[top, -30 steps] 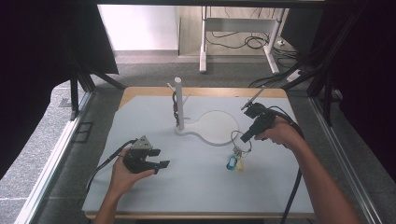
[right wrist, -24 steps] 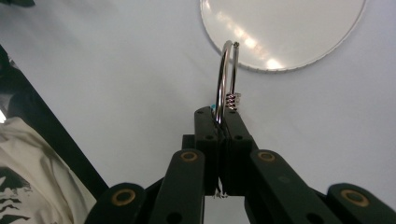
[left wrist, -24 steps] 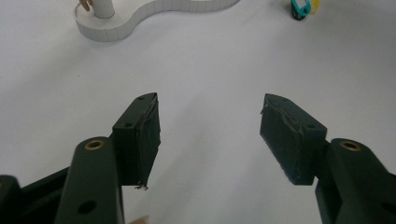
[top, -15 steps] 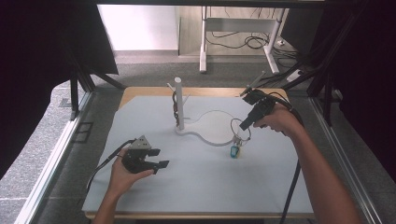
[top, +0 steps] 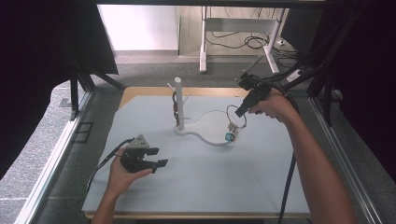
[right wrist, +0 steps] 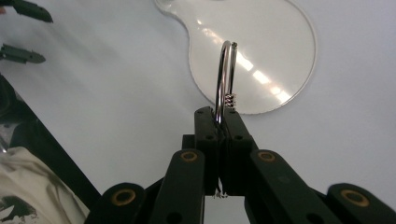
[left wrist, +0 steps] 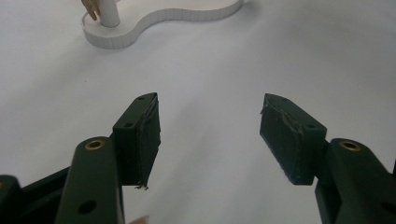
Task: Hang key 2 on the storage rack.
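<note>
The right gripper (top: pixel 239 112) is clamped on a silver metal key ring (top: pixel 236 115); in the right gripper view the black jaws stand pressed together with the ring's wire (right wrist: pixel 224 74) pinched between the pads and its loop rising clear above them. From the ring hangs a small charm cluster with a teal piece (top: pixel 229 136), dangling over the curved foot of the white stand. The ring is held in the air, off the table surface.

The landmark is the white stand: an upright white post (top: pixel 178 100) on a flat white base (top: pixel 205 140) that curves out in an S-shape and joins a clear round plate (right wrist: pixel 280 60). The held ring is to the right of the post, above the far-right end of the base. In the right gripper view the clear plate lies directly behind the ring. A dark item hangs on the post itself (top: pixel 175 109); what it is cannot be told.

The left gripper (top: pixel 156 157) rests in the person's left hand, low on the light grey tabletop (top: pixel 196 186), near-left of the stand and well apart from it. Its jaws stand apart with nothing between the pads (left wrist: pixel 142 140). In the left gripper view the foot of the post and base (left wrist: pixel 140 28) lie ahead.
</note>
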`<move>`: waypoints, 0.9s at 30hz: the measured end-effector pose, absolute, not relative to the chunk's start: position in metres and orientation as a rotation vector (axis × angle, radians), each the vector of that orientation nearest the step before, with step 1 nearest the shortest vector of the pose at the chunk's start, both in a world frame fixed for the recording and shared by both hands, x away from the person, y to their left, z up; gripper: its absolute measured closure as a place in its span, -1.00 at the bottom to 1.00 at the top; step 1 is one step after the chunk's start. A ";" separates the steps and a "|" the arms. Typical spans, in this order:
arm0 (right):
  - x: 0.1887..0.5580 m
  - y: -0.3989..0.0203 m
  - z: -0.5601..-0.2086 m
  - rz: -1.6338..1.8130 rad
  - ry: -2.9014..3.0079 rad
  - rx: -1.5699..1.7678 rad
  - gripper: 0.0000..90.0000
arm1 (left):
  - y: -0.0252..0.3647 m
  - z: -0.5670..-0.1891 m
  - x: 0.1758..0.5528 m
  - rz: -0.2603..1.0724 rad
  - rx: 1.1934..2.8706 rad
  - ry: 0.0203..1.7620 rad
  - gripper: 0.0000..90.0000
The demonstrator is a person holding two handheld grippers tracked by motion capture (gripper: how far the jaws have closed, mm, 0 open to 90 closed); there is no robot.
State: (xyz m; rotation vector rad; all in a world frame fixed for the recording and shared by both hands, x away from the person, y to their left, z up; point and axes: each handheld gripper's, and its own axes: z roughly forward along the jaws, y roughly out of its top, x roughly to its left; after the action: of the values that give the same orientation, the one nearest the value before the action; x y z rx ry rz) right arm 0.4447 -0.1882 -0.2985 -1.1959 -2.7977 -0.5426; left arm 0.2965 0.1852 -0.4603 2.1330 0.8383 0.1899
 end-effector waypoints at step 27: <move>0.469 -0.168 -0.288 -0.581 -2.799 -1.220 0.95 | 0.187 -0.458 0.294 0.180 2.113 0.832 -0.14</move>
State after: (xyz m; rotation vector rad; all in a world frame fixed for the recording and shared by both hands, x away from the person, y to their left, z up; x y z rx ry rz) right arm 0.4689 -0.1679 -0.2882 -1.2200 -2.7990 -0.5811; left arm 0.2939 0.1871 -0.4576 2.1128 0.8315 0.1800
